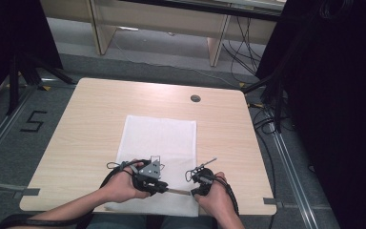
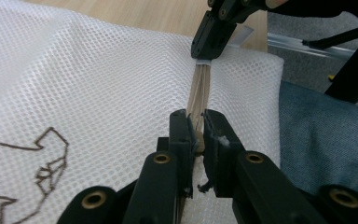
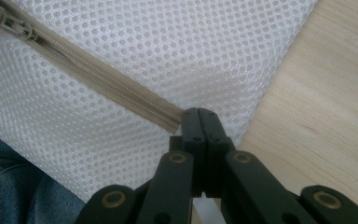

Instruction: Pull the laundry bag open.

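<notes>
Grippers: left (image 2: pixel 196 135), right (image 3: pixel 200 122), jaws clamping mesh bag (image 1: pixel 159 133) zipper (image 3: pixel 98 77).

A white mesh bag (image 1: pixel 159 143) lies flat on a light wooden table (image 1: pixel 86 124), its near edge at the table's front edge. The left gripper (image 1: pixel 164 189) and the right gripper (image 1: pixel 194 190) rest over that near edge, close together, each held in one hand. A thin tan strip, the zipper (image 1: pixel 177 191), runs between the two grippers. A round dark grommet (image 1: pixel 195 98) sits in the tabletop beyond the bag. Cables trail from both grippers toward the person.
</notes>
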Tool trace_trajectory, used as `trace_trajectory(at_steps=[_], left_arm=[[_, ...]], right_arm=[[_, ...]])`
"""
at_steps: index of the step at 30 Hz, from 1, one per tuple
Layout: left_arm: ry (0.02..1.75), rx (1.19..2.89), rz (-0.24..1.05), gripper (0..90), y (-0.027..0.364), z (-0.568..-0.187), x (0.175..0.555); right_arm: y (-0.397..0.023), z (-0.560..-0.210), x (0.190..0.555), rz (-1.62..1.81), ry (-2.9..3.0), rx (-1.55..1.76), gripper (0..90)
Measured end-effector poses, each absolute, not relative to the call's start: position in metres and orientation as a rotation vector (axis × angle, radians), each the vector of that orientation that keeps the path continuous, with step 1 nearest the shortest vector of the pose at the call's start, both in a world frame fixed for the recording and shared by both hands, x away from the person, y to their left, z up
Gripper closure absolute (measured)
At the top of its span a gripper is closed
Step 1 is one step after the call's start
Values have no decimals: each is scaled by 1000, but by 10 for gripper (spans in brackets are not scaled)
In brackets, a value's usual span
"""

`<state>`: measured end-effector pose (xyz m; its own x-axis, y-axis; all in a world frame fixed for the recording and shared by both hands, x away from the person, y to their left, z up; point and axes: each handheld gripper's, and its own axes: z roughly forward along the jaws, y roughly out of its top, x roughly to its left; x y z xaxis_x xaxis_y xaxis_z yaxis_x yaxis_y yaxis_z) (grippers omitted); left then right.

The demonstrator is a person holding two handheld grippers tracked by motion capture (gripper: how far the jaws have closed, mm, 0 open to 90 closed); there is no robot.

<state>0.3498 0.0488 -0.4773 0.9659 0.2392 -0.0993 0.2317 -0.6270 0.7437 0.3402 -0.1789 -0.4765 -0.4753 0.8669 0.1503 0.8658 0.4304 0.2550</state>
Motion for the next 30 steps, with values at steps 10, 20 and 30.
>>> trace_trajectory(at_steps=[10,20,30], left_arm=[[337,2267,16,819,54,-476,349],[324,2262,9,819,55,-477,348],[322,2269,19,819,59,-476,348]], right_arm=[[-181,-477,342,467,2662,1570,900],[-183,-479,344,506,2678,1495,900],[-183,-479,344,505,2683,1492,900]])
